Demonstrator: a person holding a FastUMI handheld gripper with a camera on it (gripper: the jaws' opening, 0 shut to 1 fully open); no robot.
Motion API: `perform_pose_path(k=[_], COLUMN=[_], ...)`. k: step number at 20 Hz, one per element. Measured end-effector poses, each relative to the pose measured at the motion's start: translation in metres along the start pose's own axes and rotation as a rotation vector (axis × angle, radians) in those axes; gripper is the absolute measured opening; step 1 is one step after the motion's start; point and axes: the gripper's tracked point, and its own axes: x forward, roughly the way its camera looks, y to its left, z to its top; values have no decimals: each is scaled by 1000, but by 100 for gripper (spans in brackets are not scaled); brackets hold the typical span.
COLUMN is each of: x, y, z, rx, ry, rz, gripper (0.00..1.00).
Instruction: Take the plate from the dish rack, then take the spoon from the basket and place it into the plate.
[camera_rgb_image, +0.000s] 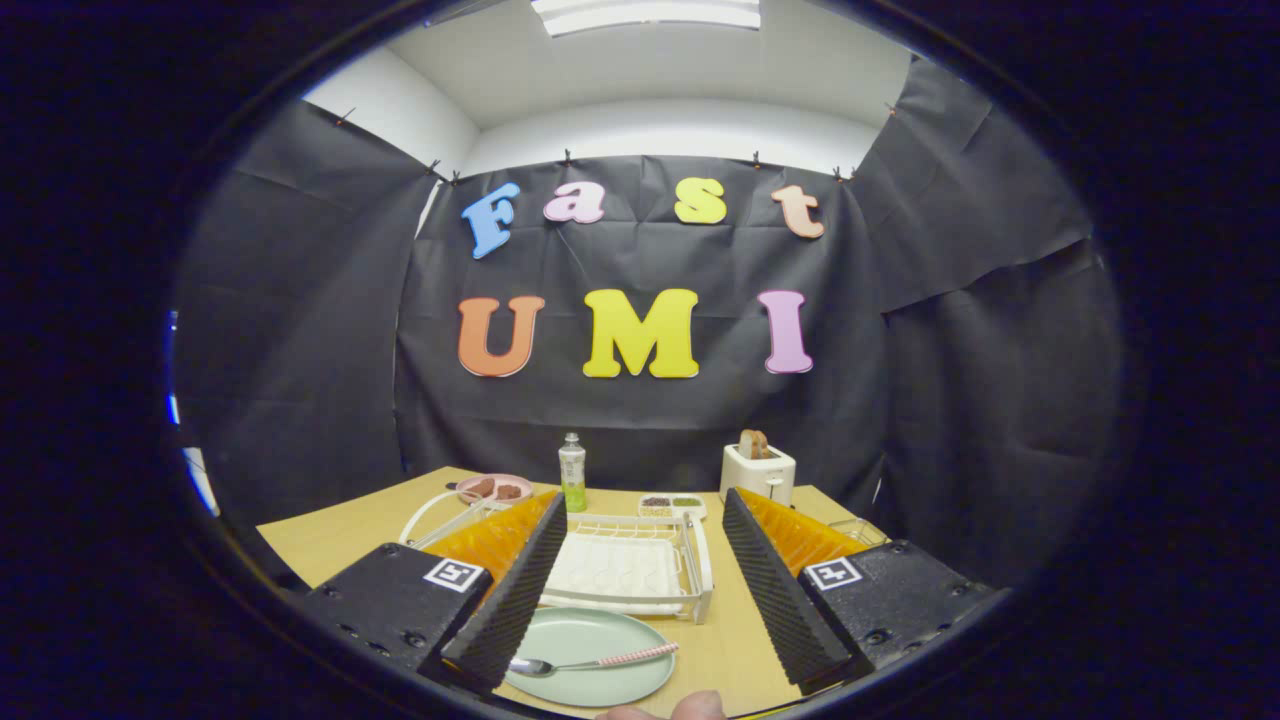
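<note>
A pale green plate (590, 655) lies flat on the wooden table (330, 540), close in between my fingers. A spoon (590, 662) with a pink patterned handle rests across the plate, its bowl toward the left finger. Beyond the plate stands the white dish rack (625, 565), holding no dishes. My gripper (640, 520) is open above them, fingers spread wide on either side of the rack and plate, with nothing held. A wire basket (860, 530) peeks out behind the right finger.
At the table's far side stand a bottle of green liquid (572, 472), a white toaster (757, 470) with bread in it, a pink plate of food (494, 489) and a small divided dish (672, 506). A fingertip (690, 708) shows at the near table edge.
</note>
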Motion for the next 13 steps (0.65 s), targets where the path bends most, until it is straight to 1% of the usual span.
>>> perform_pose_path(k=[6, 10, 13], x=[-4, -1, 2], y=[17, 11, 6], z=[-10, -12, -15], rx=[-4, 23, 17], ry=[-21, -22, -36], rz=[-31, -57, -81], gripper=[100, 100, 100])
